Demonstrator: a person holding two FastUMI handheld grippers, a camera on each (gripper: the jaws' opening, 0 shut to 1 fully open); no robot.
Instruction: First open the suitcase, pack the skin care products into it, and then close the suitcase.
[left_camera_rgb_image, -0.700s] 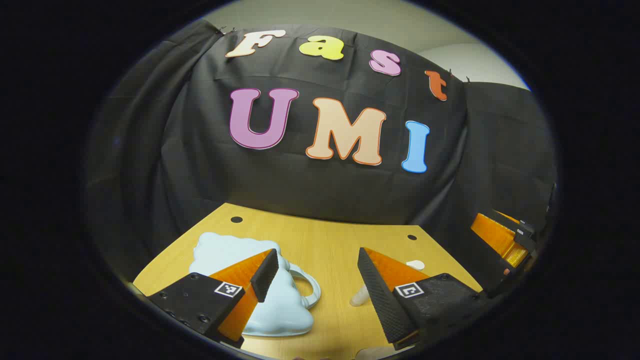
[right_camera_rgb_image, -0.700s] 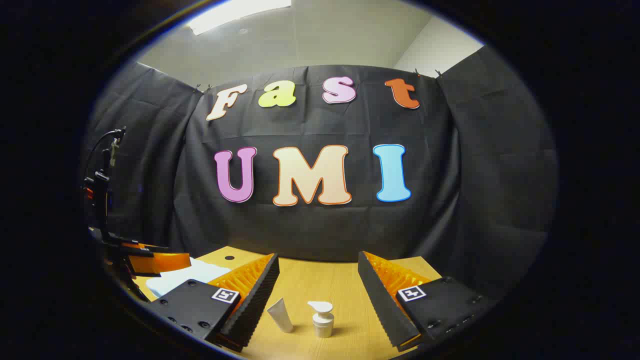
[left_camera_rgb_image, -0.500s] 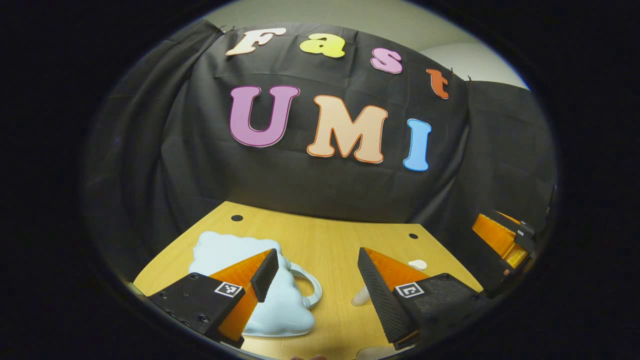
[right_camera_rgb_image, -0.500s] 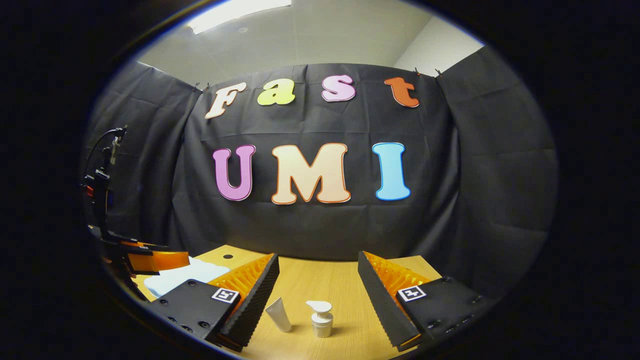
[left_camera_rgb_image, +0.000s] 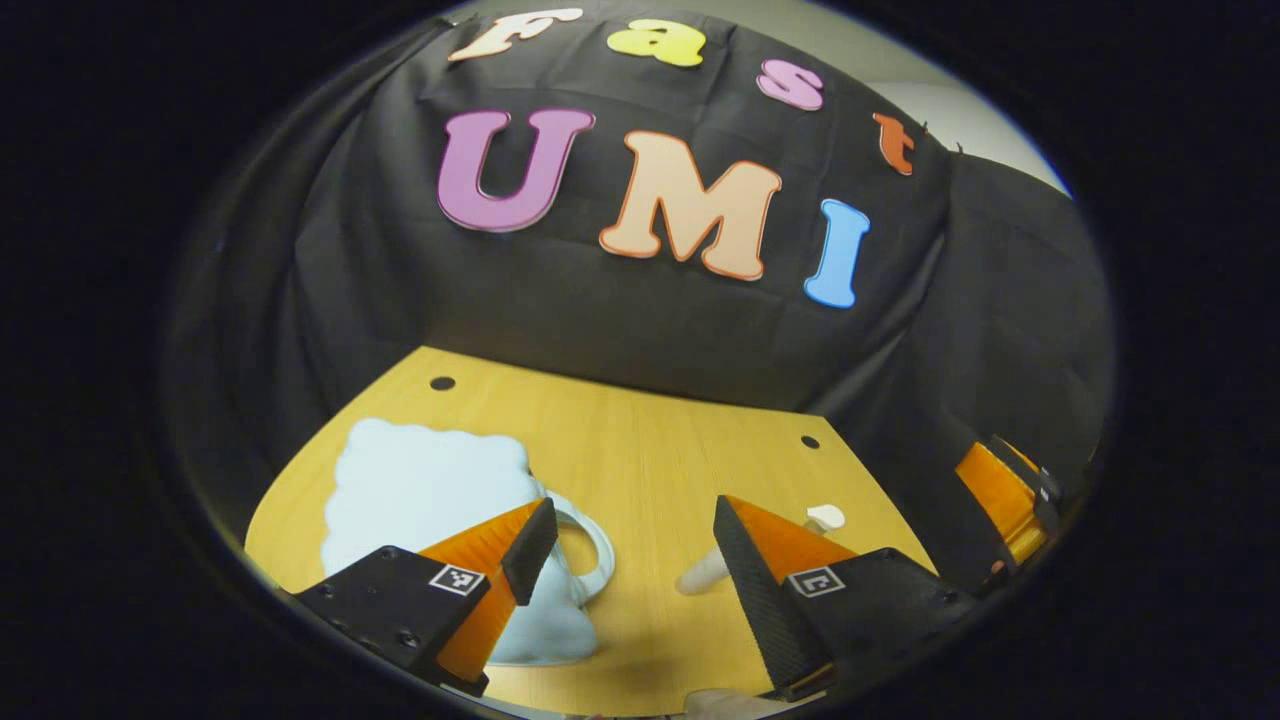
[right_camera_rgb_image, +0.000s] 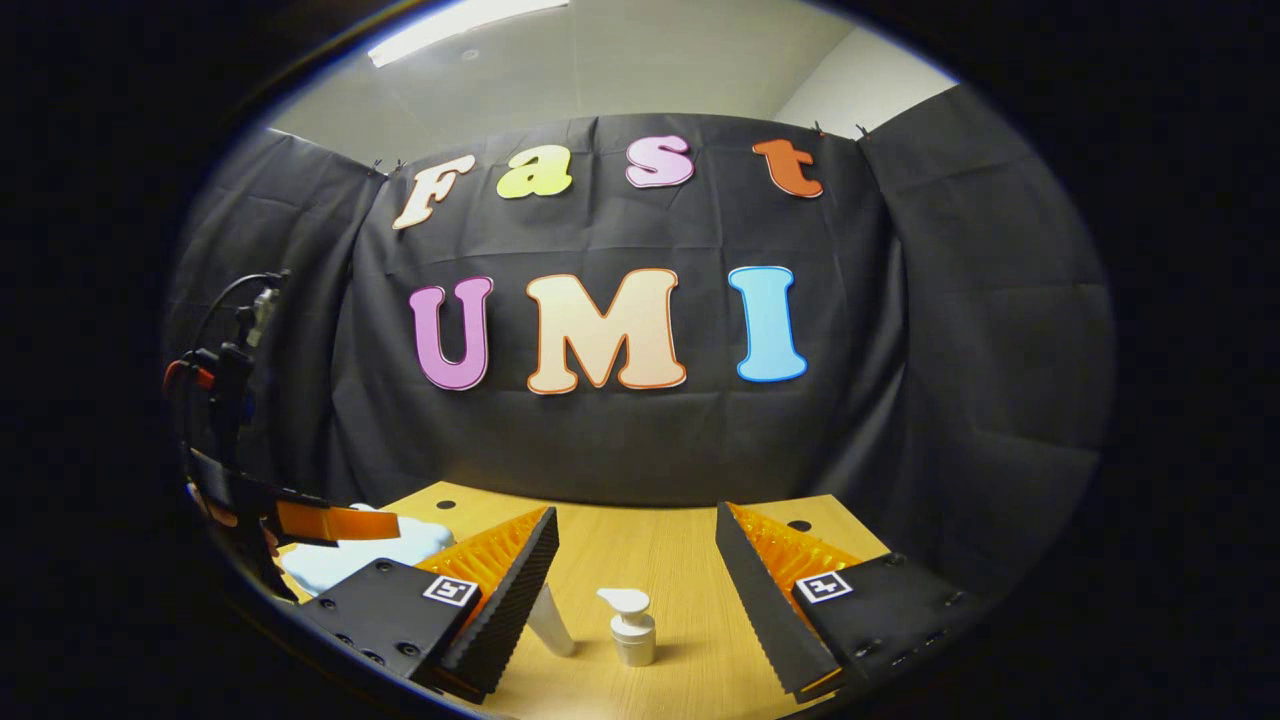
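Note:
A pale blue cloud-shaped suitcase (left_camera_rgb_image: 415, 495) lies shut and flat on the wooden table (left_camera_rgb_image: 650, 450), its handle (left_camera_rgb_image: 592, 548) pointing right. My left gripper (left_camera_rgb_image: 633, 505) is open just above and behind the handle, its left finger over the case's near edge. A white tube (left_camera_rgb_image: 700, 575) and a white pump bottle (left_camera_rgb_image: 826, 517) peek from behind its right finger. In the right gripper view the pump bottle (right_camera_rgb_image: 631, 626) stands upright and the tube (right_camera_rgb_image: 551, 620) leans beside it, both ahead of my open right gripper (right_camera_rgb_image: 636, 512). The suitcase (right_camera_rgb_image: 345, 552) lies at the left there.
The black cloth wall closes the table's back and sides. Two small dark holes (left_camera_rgb_image: 442, 383) (left_camera_rgb_image: 809, 441) mark the tabletop near its far edge. The right gripper's body (left_camera_rgb_image: 1003, 490) shows at the right edge, and a finger (right_camera_rgb_image: 335, 522) of the left gripper hovers over the suitcase.
The left gripper has pitched down and edged forward, so more of the suitcase and table shows. The right gripper has crept closer to the bottle and tube. Both stay open.

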